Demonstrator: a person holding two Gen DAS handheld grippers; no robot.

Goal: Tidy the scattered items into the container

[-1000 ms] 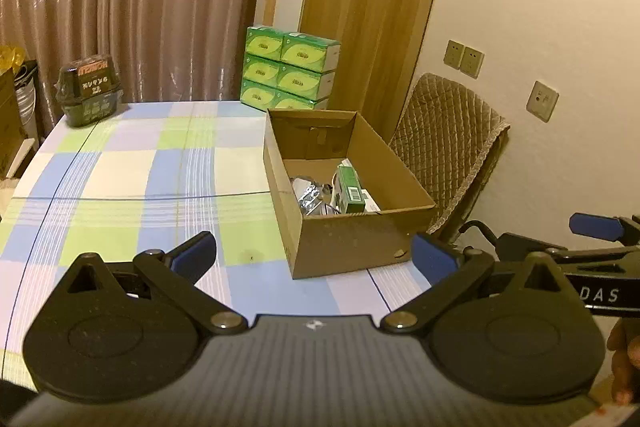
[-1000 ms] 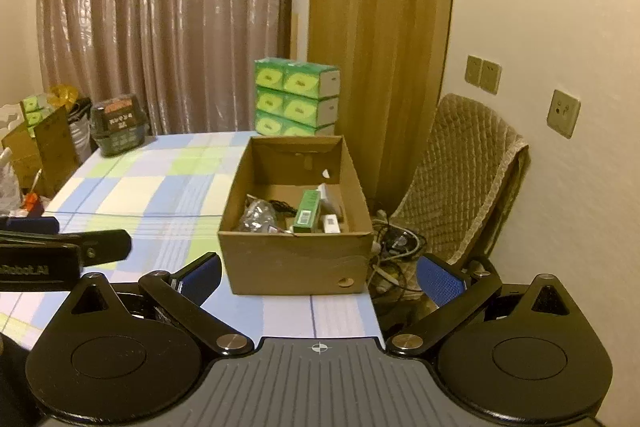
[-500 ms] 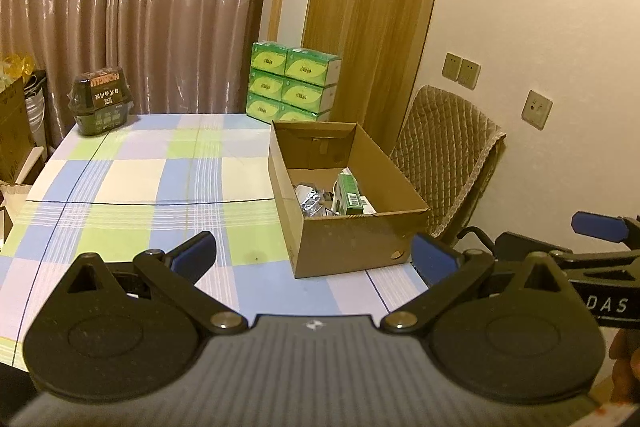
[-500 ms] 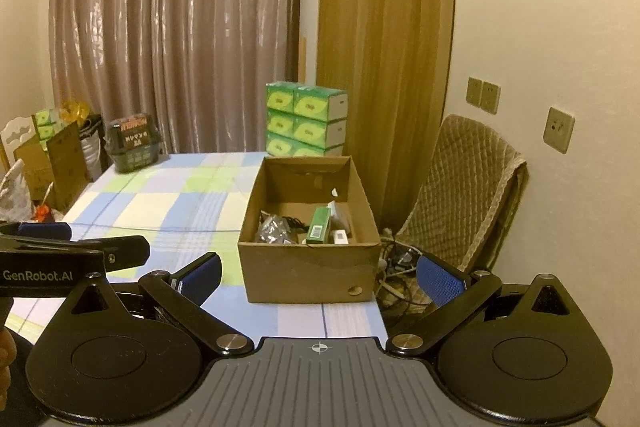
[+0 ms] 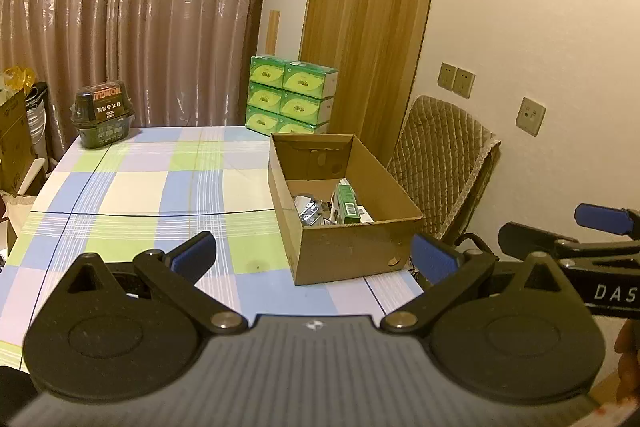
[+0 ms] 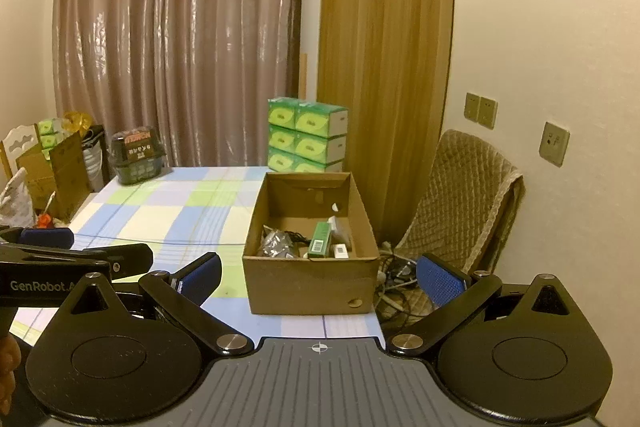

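An open cardboard box stands at the right edge of the checked tablecloth; it also shows in the right wrist view. Inside lie a green carton, crinkled silver packets and small white items. My left gripper is open and empty, held back from the box's near wall. My right gripper is open and empty, also back from the box. Each gripper shows at the edge of the other's view.
A stack of green tissue boxes stands behind the box. A dark container sits at the table's far left corner. A quilted chair stands right of the table, with cables on the floor. Cardboard and bags are at the left.
Both grippers have drawn back and risen from the box, which looks smaller and farther now. Both stay open and empty.
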